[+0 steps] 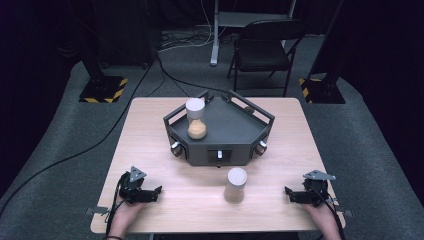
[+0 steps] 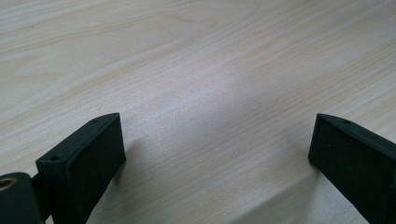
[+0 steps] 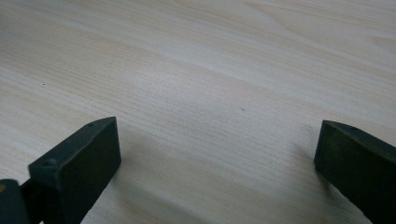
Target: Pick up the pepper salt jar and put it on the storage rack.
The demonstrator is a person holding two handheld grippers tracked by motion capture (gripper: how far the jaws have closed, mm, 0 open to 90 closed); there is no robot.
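On the tabletop, both grippers, left and right, are lying wide open and empty, risking toppling the upright cylinder between them.

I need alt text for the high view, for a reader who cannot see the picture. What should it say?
A person holds the left gripper and the right gripper, both open, low at the near corners of a wooden table. An hourglass with orange sand stands on a dark tray at the centre, a pale cylinder upright in front of it.
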